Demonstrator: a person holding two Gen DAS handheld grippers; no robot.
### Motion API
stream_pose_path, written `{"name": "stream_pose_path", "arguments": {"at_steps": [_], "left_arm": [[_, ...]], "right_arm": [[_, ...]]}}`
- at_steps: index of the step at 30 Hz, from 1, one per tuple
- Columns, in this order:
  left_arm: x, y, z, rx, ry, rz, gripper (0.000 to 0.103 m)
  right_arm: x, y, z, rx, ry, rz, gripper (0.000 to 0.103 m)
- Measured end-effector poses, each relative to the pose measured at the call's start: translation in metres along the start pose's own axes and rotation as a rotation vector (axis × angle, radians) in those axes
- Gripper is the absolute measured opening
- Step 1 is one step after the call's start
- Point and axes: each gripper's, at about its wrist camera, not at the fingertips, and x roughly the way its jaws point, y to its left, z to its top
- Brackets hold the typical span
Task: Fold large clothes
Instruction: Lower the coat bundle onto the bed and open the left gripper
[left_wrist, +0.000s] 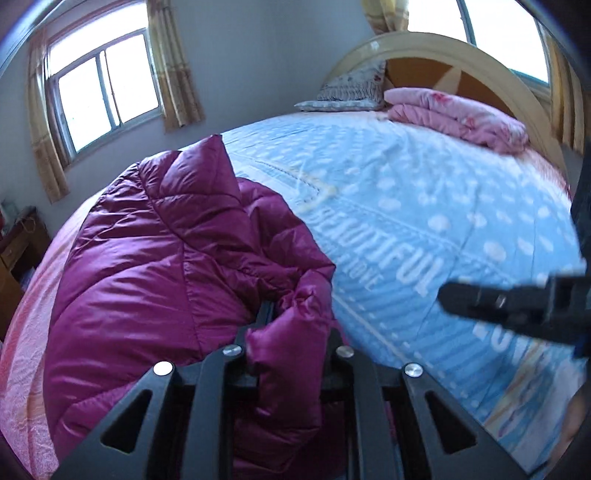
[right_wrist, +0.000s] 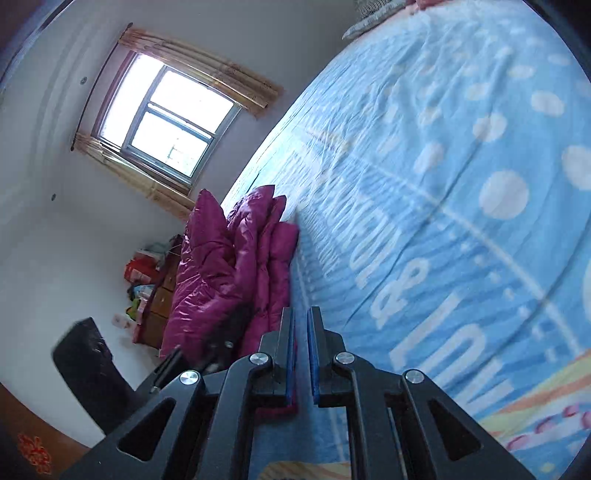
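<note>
Two pairs of tongs work a bed: the left tongs (left_wrist: 291, 332) are clamped on a puffy fold of a magenta quilted down jacket (left_wrist: 166, 258), while the right tongs (right_wrist: 301, 350) are closed on nothing visible, a narrow gap showing between their blue pads (right_wrist: 313, 354). The jacket lies heaped along the bed's edge on a blue dotted bedspread (left_wrist: 424, 192). It looks light, soft and slippery, best pinched at seams or hem. Only the left view shows the pink folded quilt (left_wrist: 461, 118) and headboard (left_wrist: 443, 48); the right view shows a cluttered dresser (right_wrist: 159, 299).
</note>
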Motion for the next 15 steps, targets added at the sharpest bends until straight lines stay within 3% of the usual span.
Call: {"name": "stream_pose_path", "arguments": {"at_steps": [2,3,5,7,9,10,15], "left_arm": [[-0.006,-0.003,-0.002,0.018,-0.016,-0.015,0.045],[-0.012,-0.001,-0.002,0.019,-0.02,-0.053,0.054],[-0.028,-0.001,-0.005,0.03,-0.042,-0.126,0.083],[-0.04,-0.006,-0.014,0.059,-0.056,-0.135,0.093],[-0.053,-0.008,-0.021,0.081,-0.068,-0.116,0.095],[-0.062,-0.005,-0.026,0.079,-0.074,-0.107,0.095],[-0.098,0.02,-0.041,0.013,-0.105,-0.128,0.1]], "right_arm": [[-0.007,0.0,0.005,0.002,-0.006,0.015,0.007],[-0.009,0.002,0.008,0.006,-0.009,0.025,0.007],[-0.01,0.005,0.013,-0.003,-0.007,0.027,0.009],[-0.002,0.019,0.025,-0.03,0.011,0.024,0.024],[-0.005,0.029,0.027,-0.048,-0.002,0.063,0.066],[-0.01,0.031,0.032,-0.055,-0.019,0.074,0.073],[-0.01,0.07,0.042,-0.158,-0.031,0.153,0.074]]}}
